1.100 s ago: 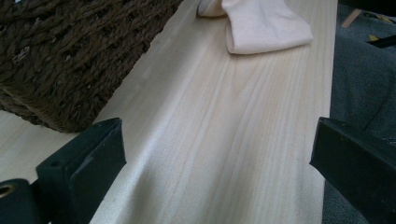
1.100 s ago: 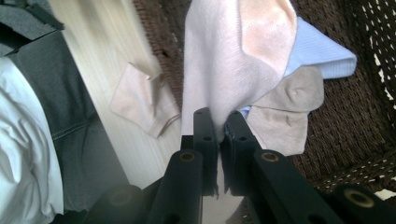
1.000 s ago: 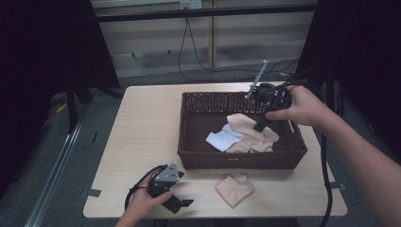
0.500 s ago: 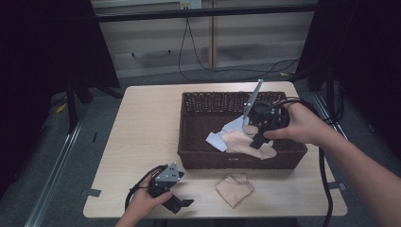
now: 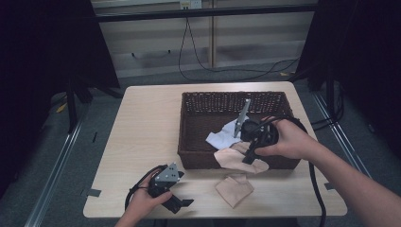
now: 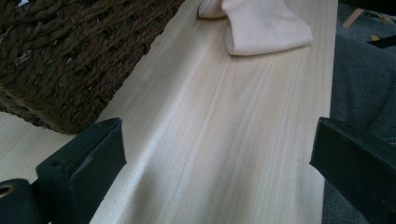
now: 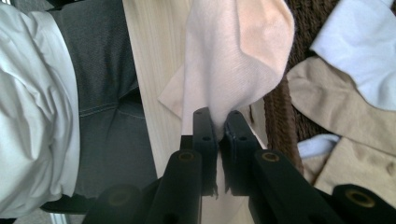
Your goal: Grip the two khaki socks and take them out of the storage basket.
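Observation:
My right gripper (image 5: pixel 248 159) hangs over the front rim of the brown wicker basket (image 5: pixel 189 101), pointing toward the person. It is shut on a pale peach cloth (image 5: pixel 235 159) that drapes across the rim. In the right gripper view the jaws (image 7: pixel 217 116) pinch a fold of this peach cloth (image 7: pixel 238 51), with the table edge beneath. A second folded peach cloth (image 5: pixel 234 189) lies on the table in front of the basket. At the front left my left gripper (image 5: pixel 182 203) rests on the table, open, and nothing lies between its jaws (image 6: pixel 217 163).
Inside the basket lie a white cloth (image 5: pixel 224 137) and tan cloths (image 7: pixel 336 107). The basket wall (image 6: pixel 70 56) stands close to the left gripper, and the folded cloth (image 6: pixel 266 23) lies farther along. The table's front edge and the person's lap (image 7: pixel 107 93) are near.
The right gripper came from the basket's back right corner forward and down to its front rim, bringing the peach cloth with it. The left gripper stayed still.

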{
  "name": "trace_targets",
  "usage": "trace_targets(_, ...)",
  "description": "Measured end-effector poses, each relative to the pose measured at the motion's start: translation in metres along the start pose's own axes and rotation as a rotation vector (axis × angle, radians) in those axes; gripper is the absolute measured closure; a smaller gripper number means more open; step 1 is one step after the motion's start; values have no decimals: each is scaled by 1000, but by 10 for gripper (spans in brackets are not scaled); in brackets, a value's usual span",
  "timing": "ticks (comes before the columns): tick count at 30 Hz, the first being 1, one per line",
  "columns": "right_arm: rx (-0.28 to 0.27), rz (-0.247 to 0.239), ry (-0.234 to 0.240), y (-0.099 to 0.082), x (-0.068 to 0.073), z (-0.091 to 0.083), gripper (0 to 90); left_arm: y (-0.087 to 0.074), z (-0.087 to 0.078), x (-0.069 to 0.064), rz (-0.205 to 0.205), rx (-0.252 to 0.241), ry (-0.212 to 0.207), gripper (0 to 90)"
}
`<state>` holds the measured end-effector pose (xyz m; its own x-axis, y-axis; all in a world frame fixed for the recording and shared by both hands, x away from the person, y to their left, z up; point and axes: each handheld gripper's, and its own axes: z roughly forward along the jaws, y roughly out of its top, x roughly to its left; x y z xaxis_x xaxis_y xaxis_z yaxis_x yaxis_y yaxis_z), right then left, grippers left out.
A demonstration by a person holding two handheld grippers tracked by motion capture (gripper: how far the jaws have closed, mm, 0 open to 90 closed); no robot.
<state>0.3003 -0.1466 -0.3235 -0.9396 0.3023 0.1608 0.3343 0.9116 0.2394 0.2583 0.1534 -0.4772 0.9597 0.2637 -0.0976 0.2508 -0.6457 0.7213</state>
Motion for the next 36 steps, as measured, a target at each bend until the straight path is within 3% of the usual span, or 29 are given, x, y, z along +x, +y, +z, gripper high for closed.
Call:
trace_targets(9, -10, -10, 21, 0, 2, 24, 856, 0, 0, 0, -2, -3, -1, 26)
trace_targets(28, 34, -27, 1, 1, 2, 71, 847, 0, -1, 0, 1, 3, 0, 26)
trace_targets(36, 39, -27, -13, 0, 3, 81, 837, 0, 0, 0, 4, -1, 1, 26)
